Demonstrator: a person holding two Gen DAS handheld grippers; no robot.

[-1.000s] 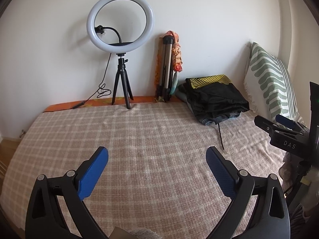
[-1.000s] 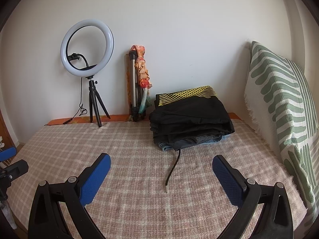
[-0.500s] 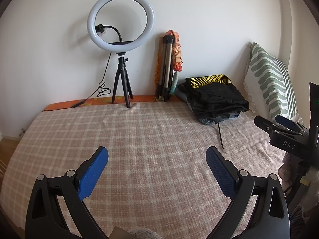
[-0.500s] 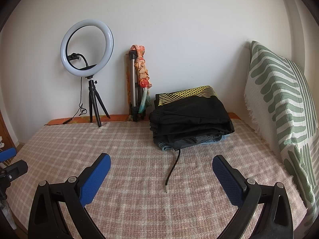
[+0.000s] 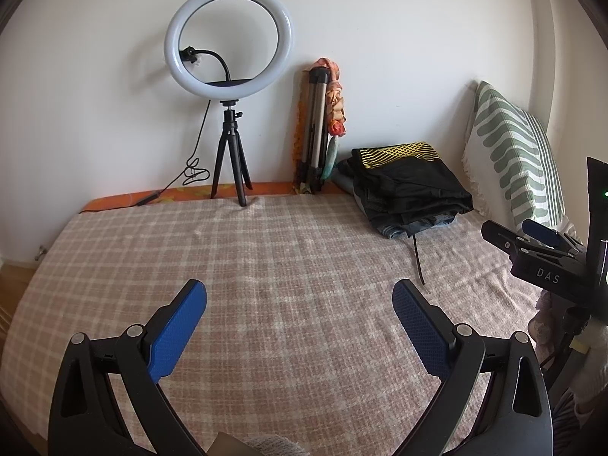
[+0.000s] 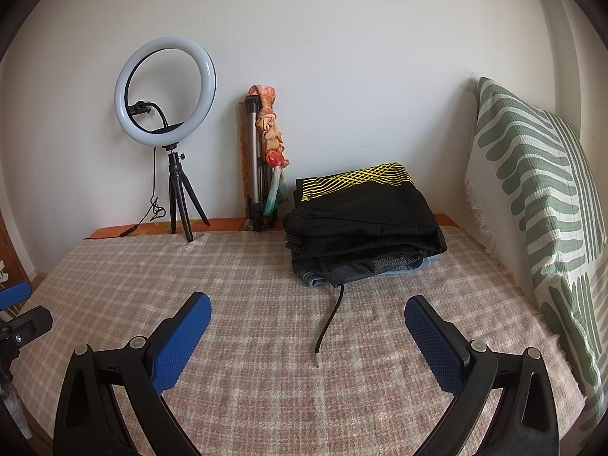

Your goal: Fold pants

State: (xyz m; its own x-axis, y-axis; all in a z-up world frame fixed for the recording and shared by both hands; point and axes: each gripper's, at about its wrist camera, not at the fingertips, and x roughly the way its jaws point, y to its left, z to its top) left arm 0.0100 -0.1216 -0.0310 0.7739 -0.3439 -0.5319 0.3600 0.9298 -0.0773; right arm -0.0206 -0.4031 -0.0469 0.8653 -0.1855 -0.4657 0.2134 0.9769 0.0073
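A stack of folded dark pants [image 6: 364, 224] with a yellow-patterned waistband on top lies at the back of the bed, with a black drawstring [image 6: 328, 321] trailing toward me. It also shows in the left wrist view [image 5: 410, 190] at the back right. My left gripper [image 5: 300, 304] is open and empty, low over the checked blanket [image 5: 266, 266]. My right gripper [image 6: 307, 319] is open and empty, in front of the stack and apart from it. The right gripper also shows in the left wrist view [image 5: 532, 235] at the far right.
A ring light on a small tripod [image 5: 230, 76] stands at the back left by the wall. A folded tripod with an orange cloth [image 6: 262, 159] leans on the wall. A green-striped pillow [image 6: 532, 197] stands along the right side. The bed edge [image 5: 22, 285] drops at the left.
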